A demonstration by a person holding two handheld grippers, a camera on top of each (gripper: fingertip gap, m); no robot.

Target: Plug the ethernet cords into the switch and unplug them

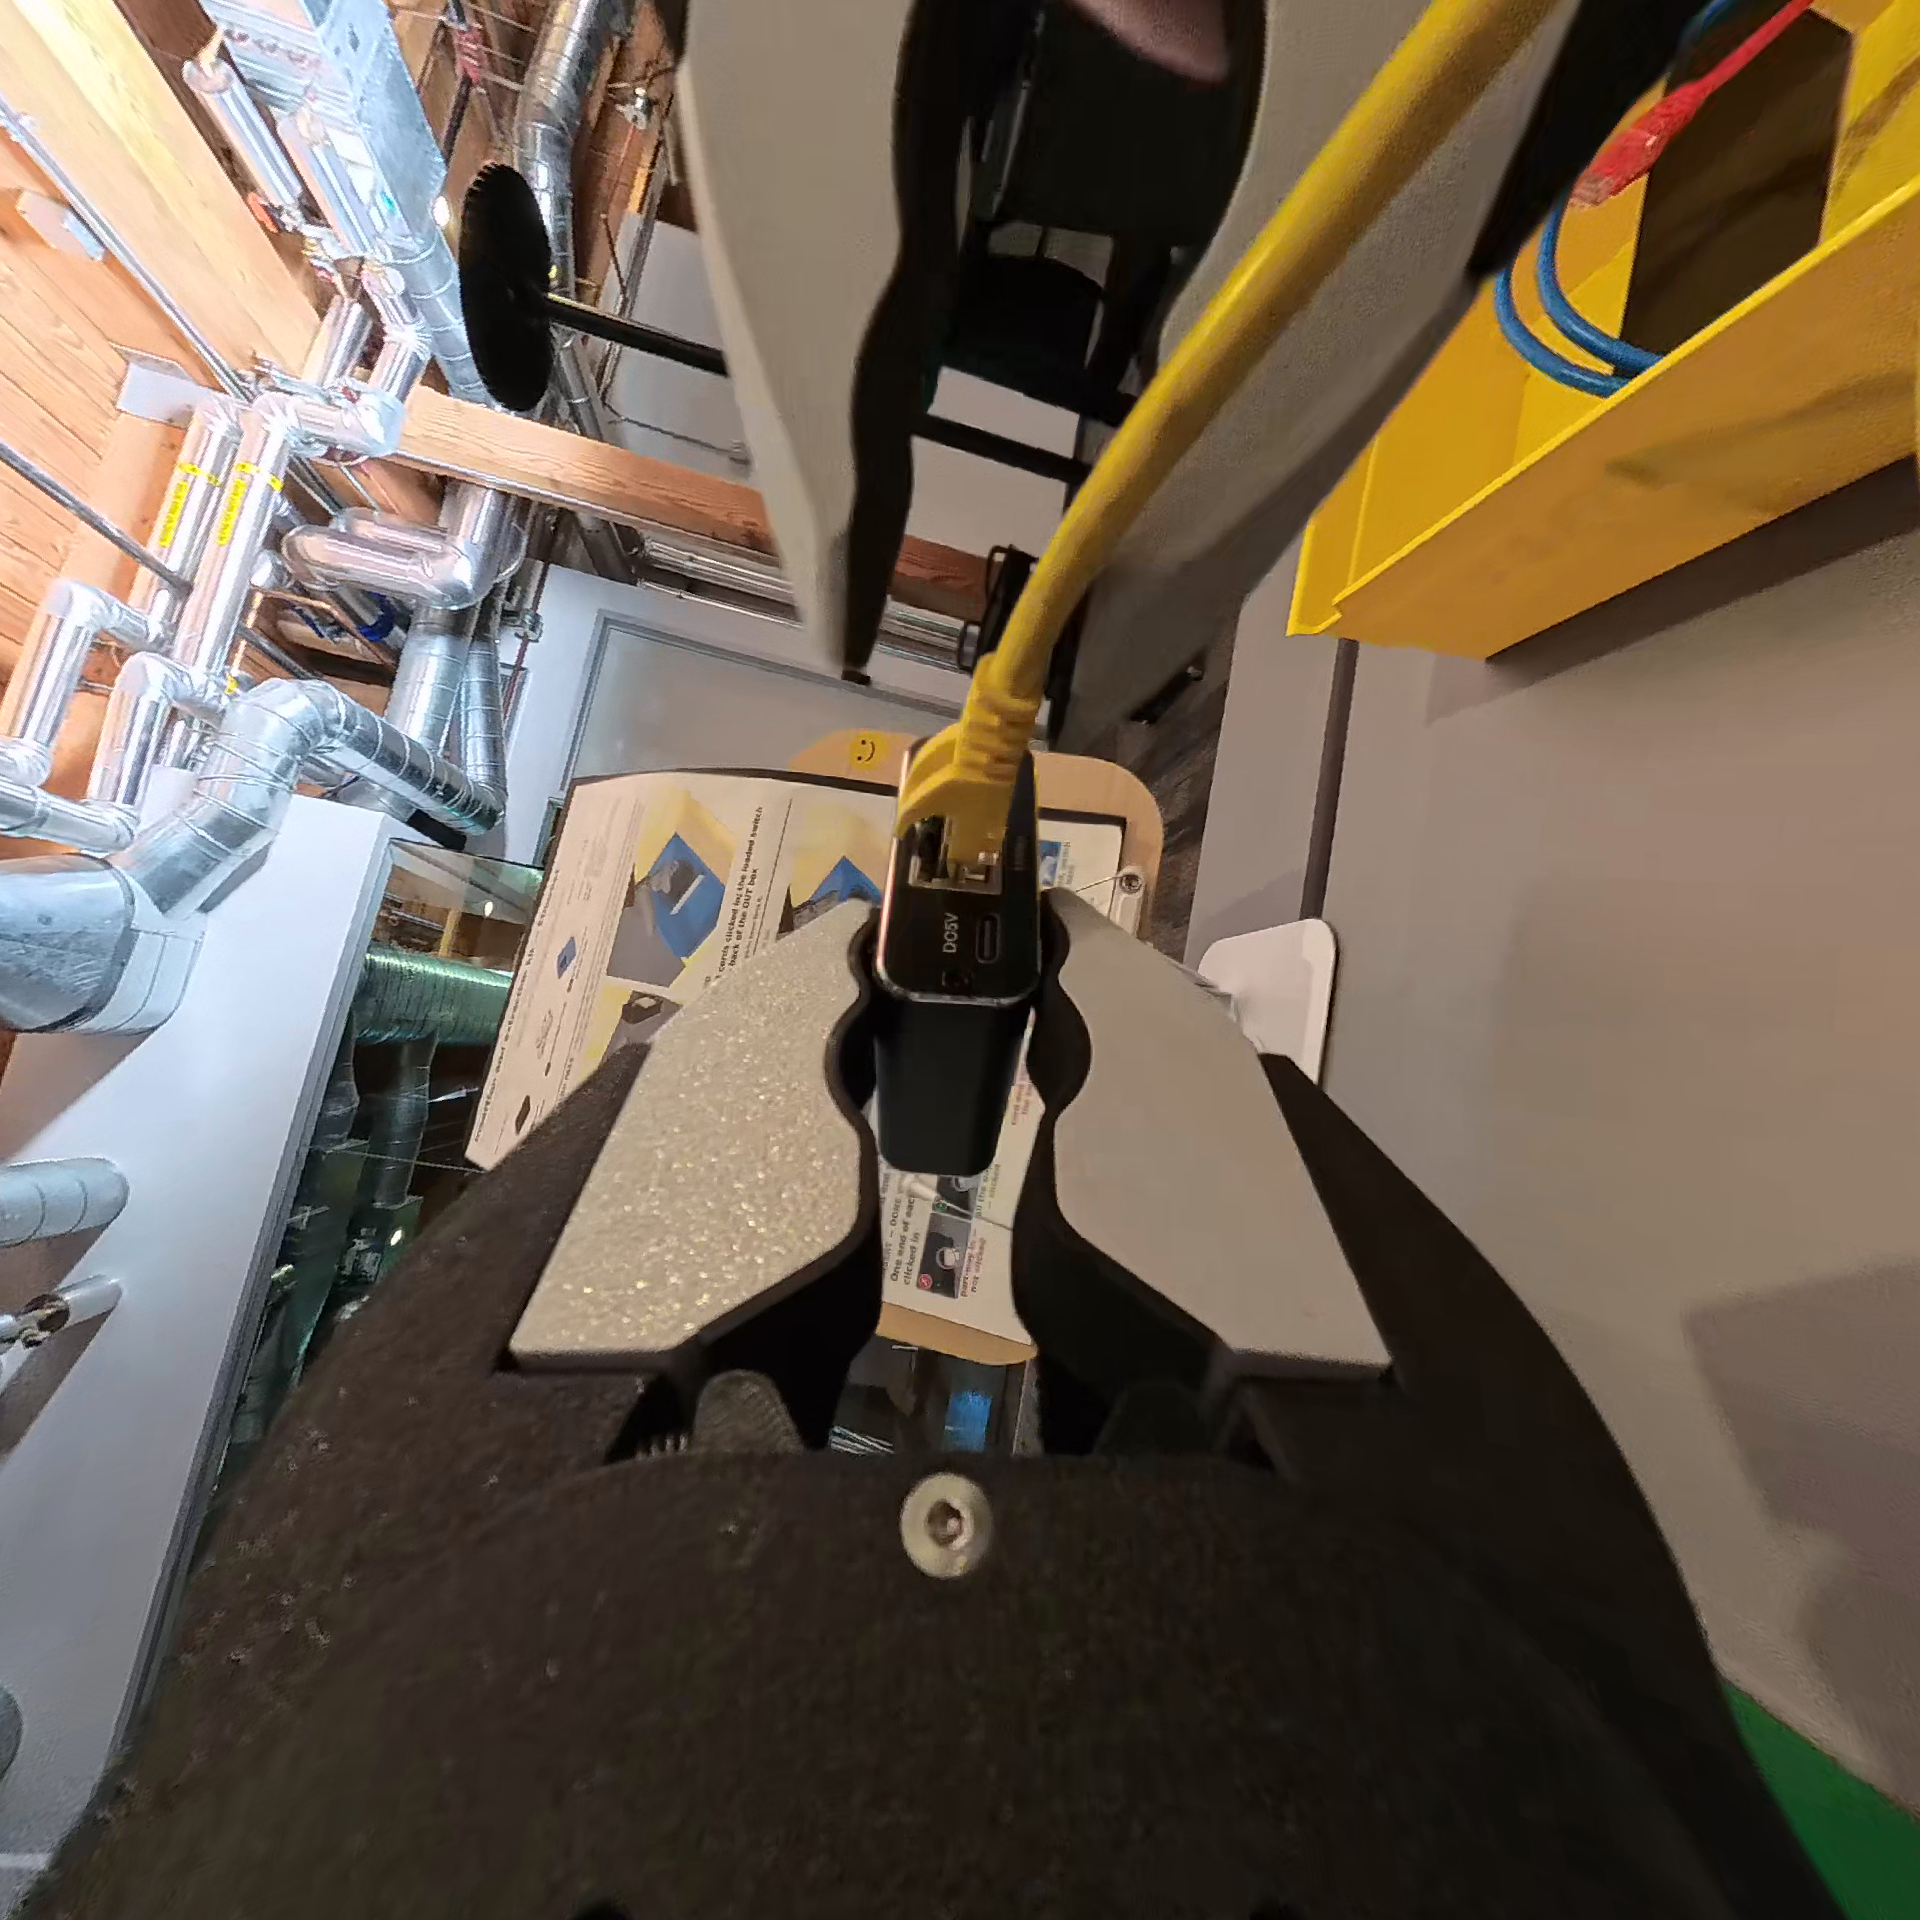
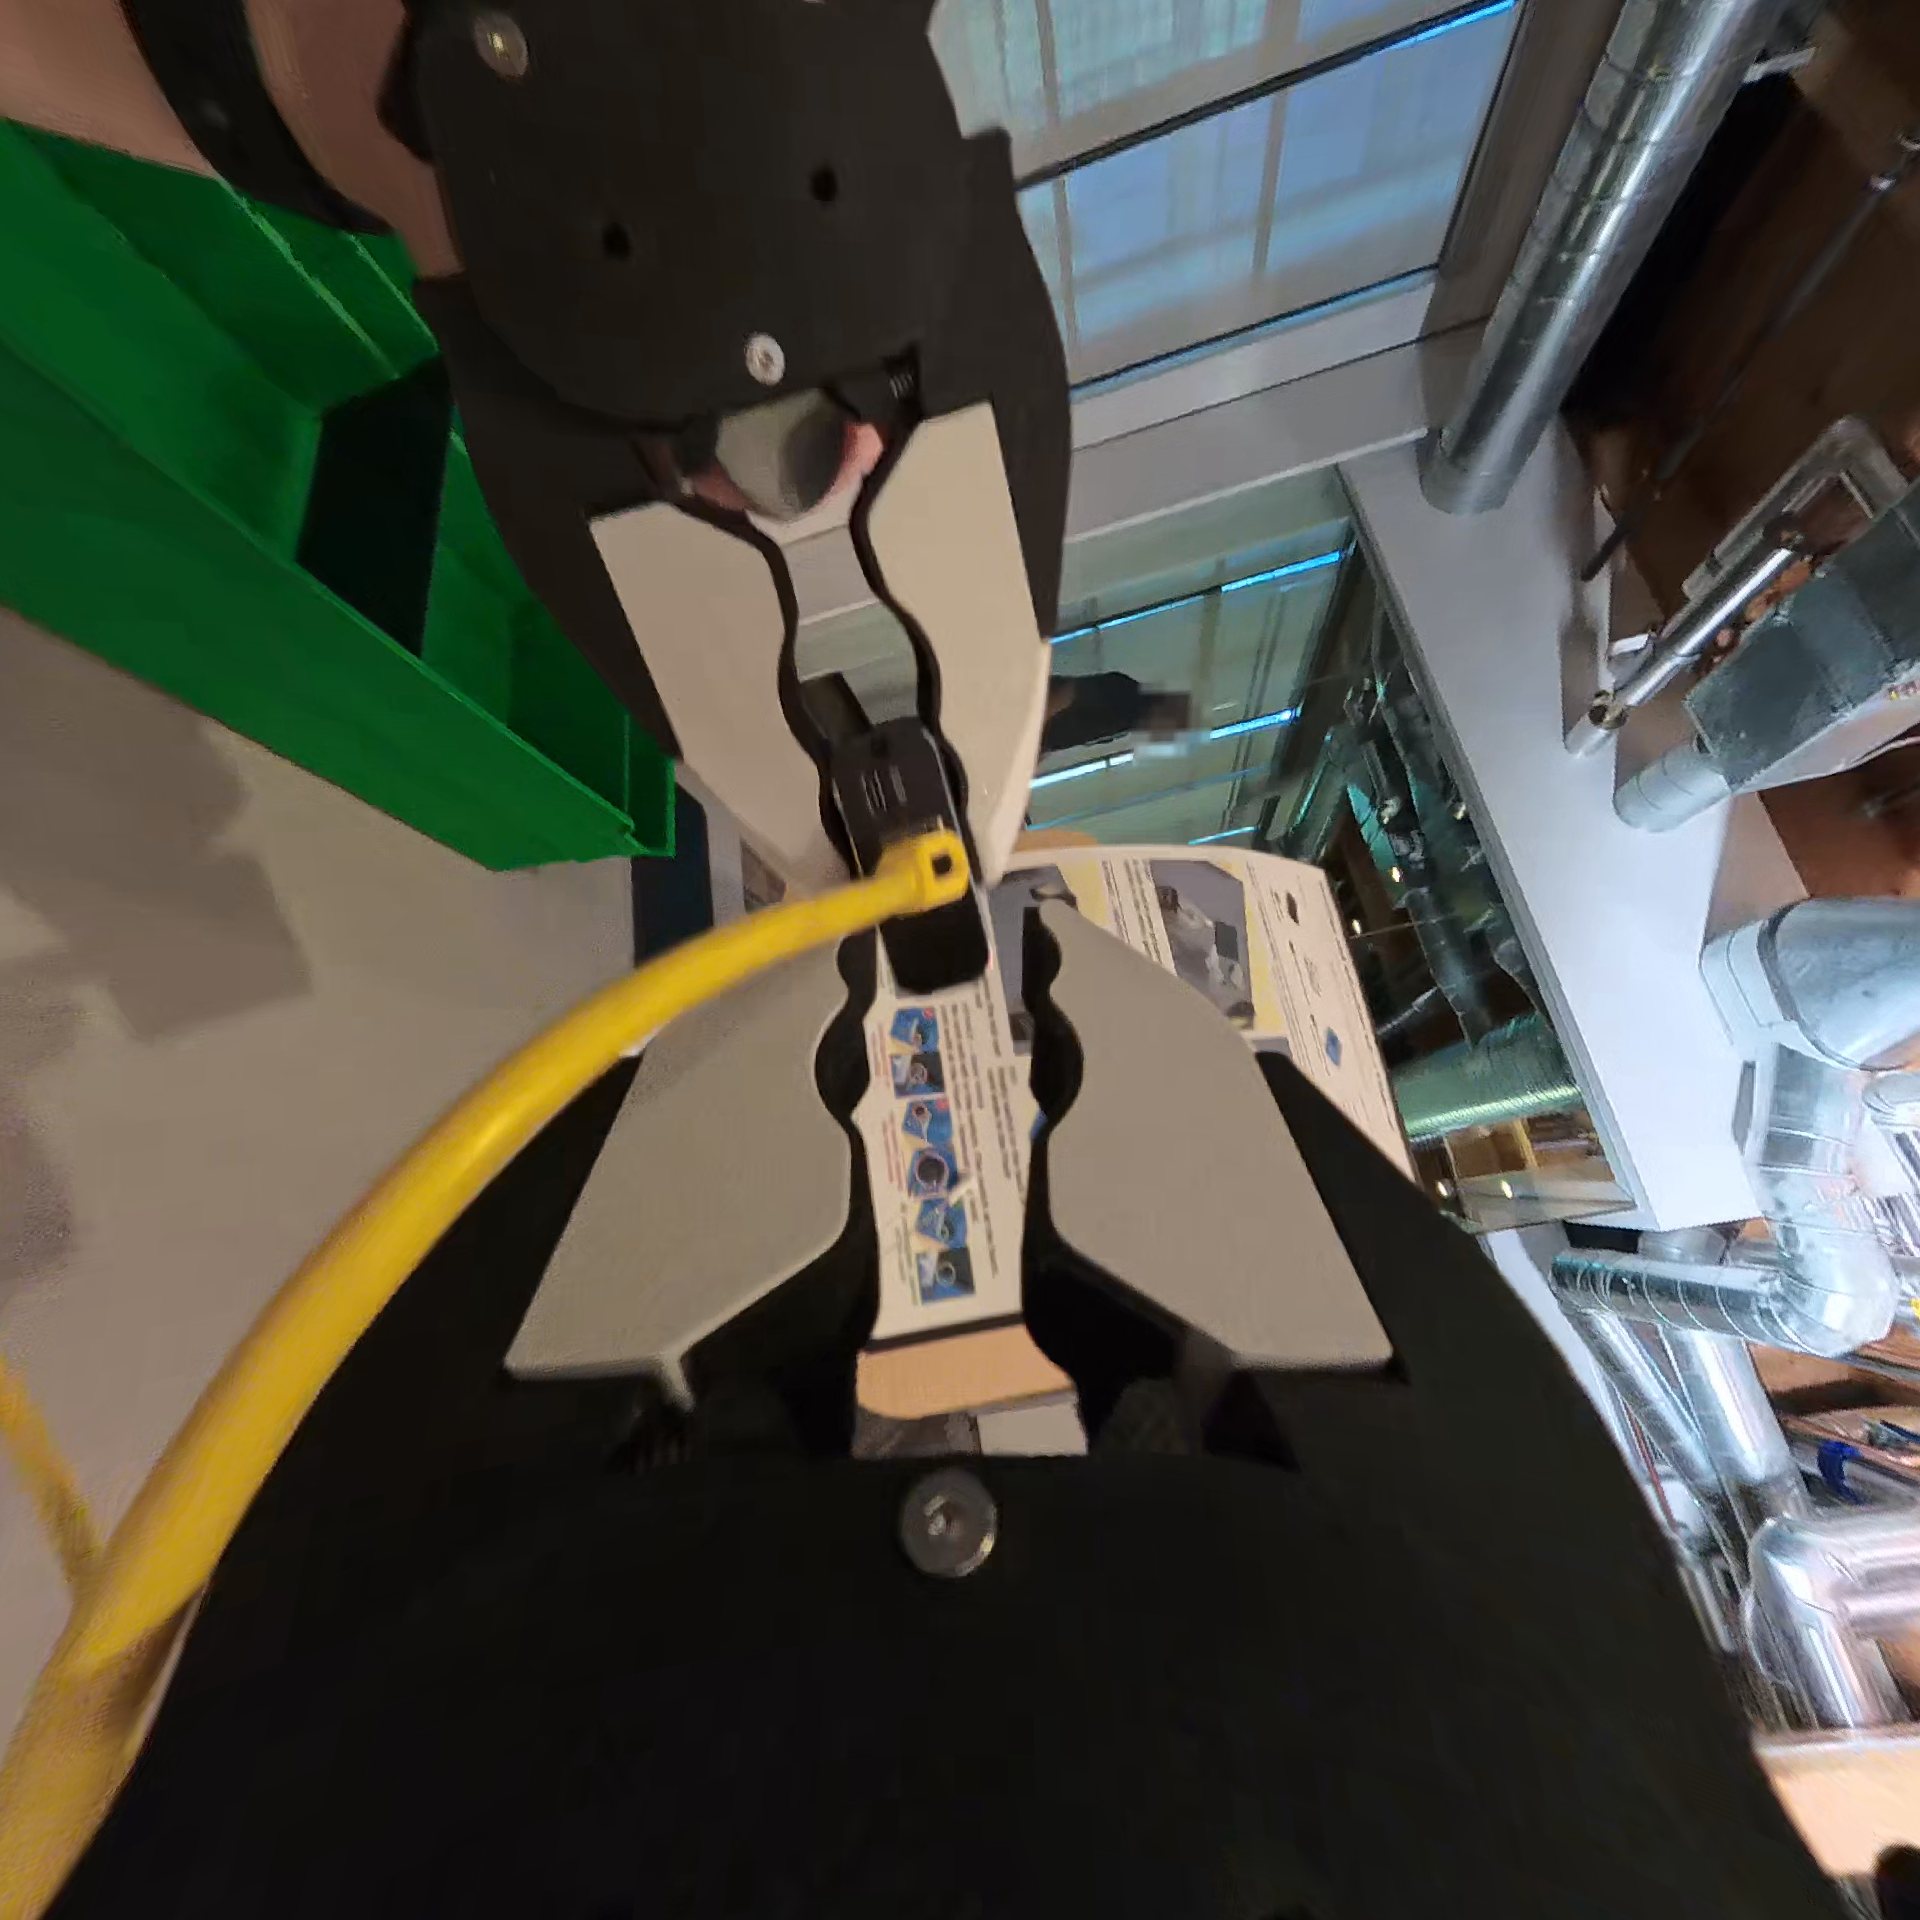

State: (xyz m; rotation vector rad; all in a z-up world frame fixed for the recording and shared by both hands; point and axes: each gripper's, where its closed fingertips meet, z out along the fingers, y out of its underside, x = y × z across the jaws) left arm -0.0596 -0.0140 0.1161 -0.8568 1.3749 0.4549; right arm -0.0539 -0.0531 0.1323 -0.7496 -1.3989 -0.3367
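Two grippers are working one black switch (image 1: 951, 1023) with a yellow ethernet cord (image 1: 1132, 436) plugged in.

I'm clamping my left gripper (image 1: 954, 935) on the switch body; my right gripper (image 2: 1006, 940) is gaping, holding nothing, facing it. One yellow bin (image 1: 1621, 457), holding one red cord (image 1: 1662, 114) and one blue cord (image 1: 1548, 312), is sitting beside; one green bin (image 2: 239, 623) opposite.

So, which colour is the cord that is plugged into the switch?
Yellow. The cord meets the black switch most clearly in the left wrist view.

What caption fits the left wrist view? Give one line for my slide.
Left gripper clamps a small black switch with a yellow cord plugged into its port.
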